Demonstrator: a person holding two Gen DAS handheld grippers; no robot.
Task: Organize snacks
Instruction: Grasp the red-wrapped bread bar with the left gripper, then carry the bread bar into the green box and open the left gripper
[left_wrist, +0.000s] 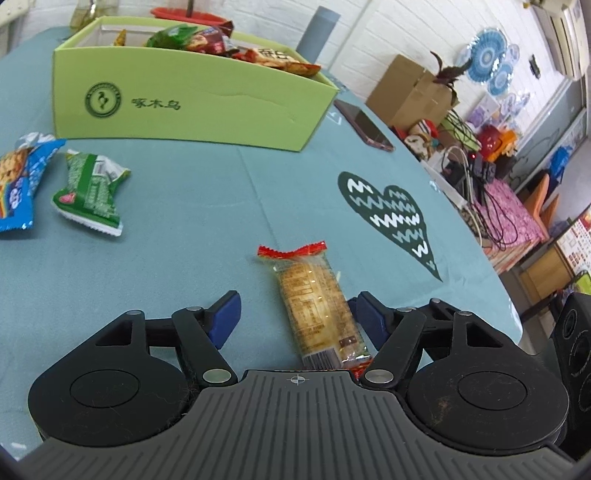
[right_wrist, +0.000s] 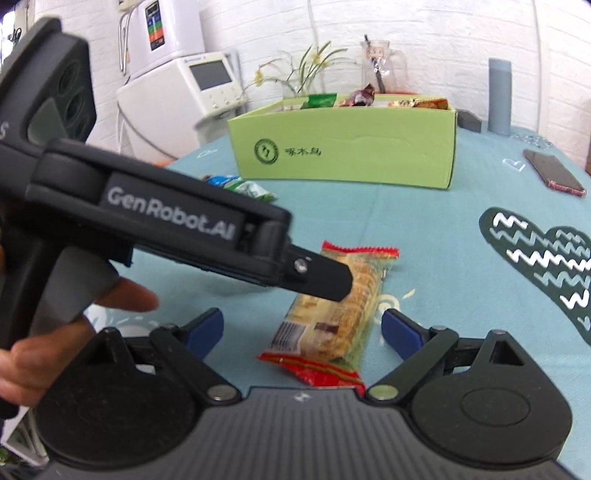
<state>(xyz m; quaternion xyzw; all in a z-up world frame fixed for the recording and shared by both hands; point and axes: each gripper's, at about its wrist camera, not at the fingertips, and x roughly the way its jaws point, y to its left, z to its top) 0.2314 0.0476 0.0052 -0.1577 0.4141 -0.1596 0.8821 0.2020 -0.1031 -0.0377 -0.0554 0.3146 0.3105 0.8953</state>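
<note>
Straddling the light, crinkly, fragile biscuit packet (left_wrist: 317, 314) on the desk (left_wrist: 184, 229), both claws, left claw (left_wrist: 295, 317) and right claw (right_wrist: 303, 332), gape empty; we'd pinch its midsection gently.

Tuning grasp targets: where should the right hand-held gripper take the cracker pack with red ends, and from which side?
Take the cracker pack across its middle, on the two long sides, coming down from above and from its near end. It lies flat on the tablecloth, long axis running away from the open right hand-held gripper. The crimped red ends are thin and floppy, probably a poorer hold.
</note>
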